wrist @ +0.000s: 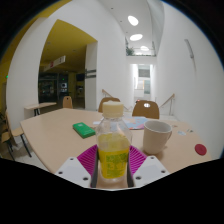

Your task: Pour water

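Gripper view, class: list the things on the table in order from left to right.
Green sponge, then the bottle held between the gripper fingers, then the white cup, then the red disc.

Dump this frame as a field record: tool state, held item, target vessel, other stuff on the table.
tool: shut on the bottle, pink pads pressing both its sides
held item: clear plastic bottle with yellow liquid and pale cap, upright
target vessel: white round cup, on the table just beyond the bottle, apart from it
cup contents: cannot tell
surface: light wooden table
other items: green flat rectangular object beyond the bottle on the other side; small red round object past the cup
pour status: not started
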A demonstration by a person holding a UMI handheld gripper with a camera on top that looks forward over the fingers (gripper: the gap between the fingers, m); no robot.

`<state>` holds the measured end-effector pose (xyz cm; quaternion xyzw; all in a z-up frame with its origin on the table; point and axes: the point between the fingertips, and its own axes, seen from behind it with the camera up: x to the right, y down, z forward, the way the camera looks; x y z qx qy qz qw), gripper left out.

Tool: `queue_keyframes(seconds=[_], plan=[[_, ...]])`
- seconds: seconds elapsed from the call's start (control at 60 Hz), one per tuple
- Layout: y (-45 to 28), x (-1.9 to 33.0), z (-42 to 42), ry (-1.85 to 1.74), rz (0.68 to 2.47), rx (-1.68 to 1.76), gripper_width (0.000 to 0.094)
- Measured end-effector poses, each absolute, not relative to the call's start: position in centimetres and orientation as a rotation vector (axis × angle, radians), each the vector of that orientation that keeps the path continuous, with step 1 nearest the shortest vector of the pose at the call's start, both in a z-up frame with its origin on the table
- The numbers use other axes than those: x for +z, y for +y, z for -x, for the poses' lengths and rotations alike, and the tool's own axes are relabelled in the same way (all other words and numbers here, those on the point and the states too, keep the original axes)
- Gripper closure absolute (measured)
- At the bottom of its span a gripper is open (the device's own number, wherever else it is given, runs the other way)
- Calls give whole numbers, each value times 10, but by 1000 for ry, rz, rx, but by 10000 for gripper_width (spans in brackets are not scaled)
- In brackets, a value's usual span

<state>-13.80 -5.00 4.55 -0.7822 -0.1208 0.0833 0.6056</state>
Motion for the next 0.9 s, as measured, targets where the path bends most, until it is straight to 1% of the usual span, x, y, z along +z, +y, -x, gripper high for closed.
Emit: queue_keyframes(seconds=[0.033, 0.05, 0.083, 0.267, 0.333, 0.417, 0.533, 0.6, 0.667, 0.733, 0.817, 0.833, 0.867, 0.9], plan=[[-50, 46, 139, -271, 1802, 208, 550], [-50, 47, 138, -259, 1799, 218, 586], [-50, 49, 136, -239, 1789, 229, 614], [-47, 49, 144, -211, 1836, 344, 620], [-50, 57, 155, -183, 1851, 435, 619], [-43, 84, 164, -165, 1807, 495, 619], [-41, 135, 184, -82, 1732, 682, 620], [-34, 162, 187, 48, 1688, 852, 618], [-16, 190, 176, 287, 1623, 1057, 619], [15, 188, 142, 546, 1559, 1239, 620], [39, 166, 112, 814, 1522, 1357, 619], [44, 161, 109, 856, 1515, 1381, 621], [31, 157, 112, 945, 1506, 1424, 621], [38, 156, 122, 1035, 1501, 1461, 622]])
